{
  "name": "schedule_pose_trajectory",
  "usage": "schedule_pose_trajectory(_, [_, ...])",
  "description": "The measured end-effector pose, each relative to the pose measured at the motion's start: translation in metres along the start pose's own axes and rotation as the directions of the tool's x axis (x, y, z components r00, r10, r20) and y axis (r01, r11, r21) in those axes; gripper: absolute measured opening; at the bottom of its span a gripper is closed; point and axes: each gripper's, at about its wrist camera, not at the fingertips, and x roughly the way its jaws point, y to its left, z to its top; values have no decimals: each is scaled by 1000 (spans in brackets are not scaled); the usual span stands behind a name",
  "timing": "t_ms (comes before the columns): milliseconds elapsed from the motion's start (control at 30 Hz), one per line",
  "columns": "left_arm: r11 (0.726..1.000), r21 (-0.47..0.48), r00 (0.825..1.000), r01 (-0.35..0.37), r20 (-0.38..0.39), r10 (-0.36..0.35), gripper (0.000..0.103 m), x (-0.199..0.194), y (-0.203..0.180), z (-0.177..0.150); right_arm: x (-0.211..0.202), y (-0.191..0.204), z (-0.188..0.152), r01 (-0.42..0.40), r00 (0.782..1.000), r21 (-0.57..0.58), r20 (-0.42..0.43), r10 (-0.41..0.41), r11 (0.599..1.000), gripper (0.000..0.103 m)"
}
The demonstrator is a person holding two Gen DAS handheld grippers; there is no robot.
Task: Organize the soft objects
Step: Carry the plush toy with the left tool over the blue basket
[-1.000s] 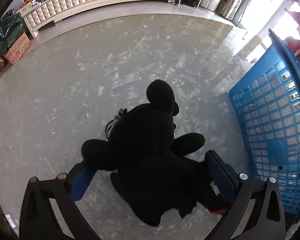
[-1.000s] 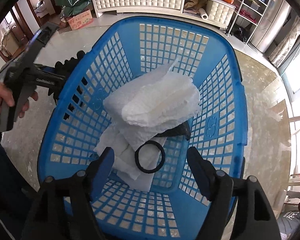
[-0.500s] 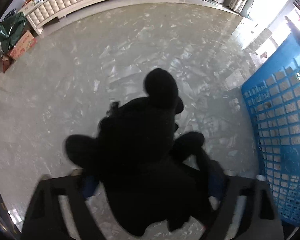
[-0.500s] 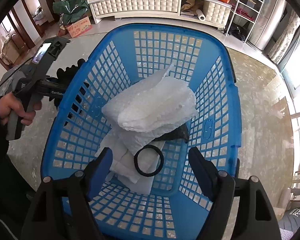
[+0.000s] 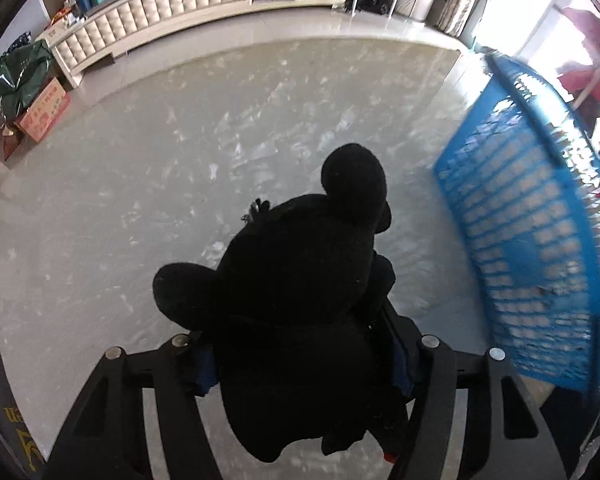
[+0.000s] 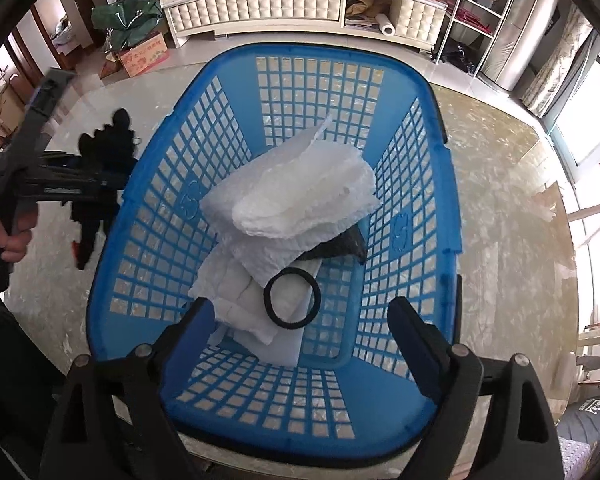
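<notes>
1. The left gripper (image 5: 300,364) has just been closing its jaws on the black plush toy (image 5: 300,280); the pads press into the toy's body, which hangs clear of the marble tabletop (image 5: 140,200) just beside the blue basket (image 5: 540,260).
2. The right gripper (image 6: 300,328) hovers over the basket interior with nothing between its jaws, which have just been opening wider.
3. Inside the basket lie white padded sheets (image 6: 300,200) and a black hair tie (image 6: 292,300).
4. Risk: the toy is soft and floppy, so its dangling limbs could likely catch on the basket's rim or lattice wall when it is carried across, tipping the light basket.
5. Risk: the grip is on compressible stuffing; a quick swing could let the toy slip out.
6. Risk: both grippers may crowd the same opening, since the right one is above the basket floor.
7. Room: the table to the toy's left is bare and open; the basket's near wall is the one edge to clear, so the toy needs to rise above the rim first.
</notes>
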Motion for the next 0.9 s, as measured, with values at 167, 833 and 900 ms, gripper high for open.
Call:
schedule_pose_trajectory(167, [999,45,998,23,64,-26,62,-47,-11,-14,-11,1,-10,7,1000,5,7,-7,1000,88])
schedule_pose_trajectory(833, [977,196,979,86,164,-119,62,-143,-85,-47,-46,-11,-36,21,997,51,73,-25,998,103])
schedule_pose_trajectory(900, [974,209,977,89,170,-125,63,-146,-93,-45,-46,-15,-38,16,997,54,78,-20,998,103])
